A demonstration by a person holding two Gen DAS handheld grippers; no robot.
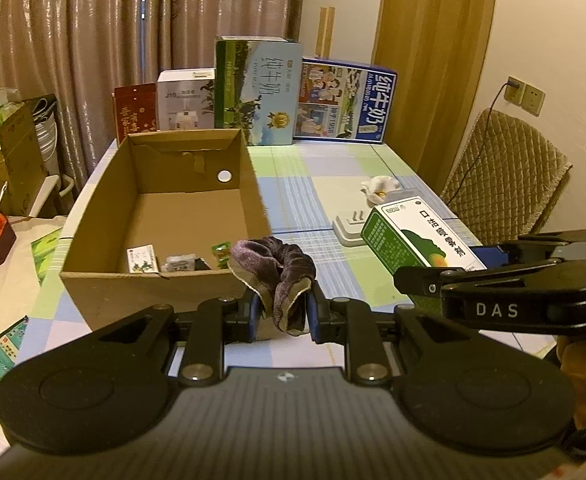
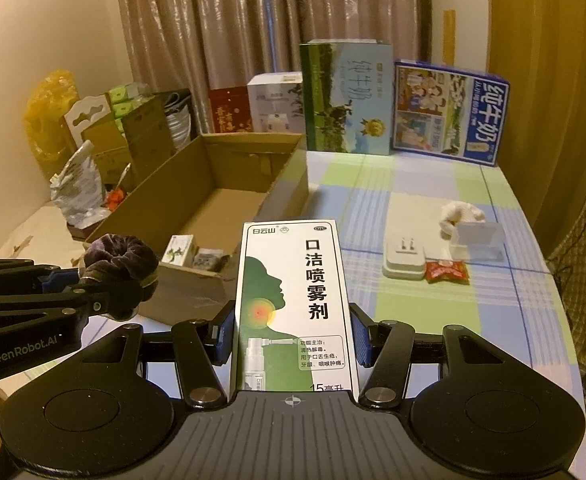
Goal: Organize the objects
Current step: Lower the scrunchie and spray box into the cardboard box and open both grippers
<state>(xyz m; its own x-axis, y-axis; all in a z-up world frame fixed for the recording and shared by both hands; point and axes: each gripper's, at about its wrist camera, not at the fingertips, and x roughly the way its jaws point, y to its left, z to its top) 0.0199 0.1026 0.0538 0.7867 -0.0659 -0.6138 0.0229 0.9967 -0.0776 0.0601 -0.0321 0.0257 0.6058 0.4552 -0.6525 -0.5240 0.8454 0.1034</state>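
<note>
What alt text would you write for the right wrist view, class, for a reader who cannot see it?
The right gripper holds a white and green spray box over a checked tablecloth. To the left, the left gripper holds a purple scrunchie near an open cardboard box.

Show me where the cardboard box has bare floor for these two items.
The open brown cardboard box is bare across its middle and far end, up to the wall with the round hole. Crowded: the near wall, where a small white-green carton, grey packet and green sachet lie.
</note>
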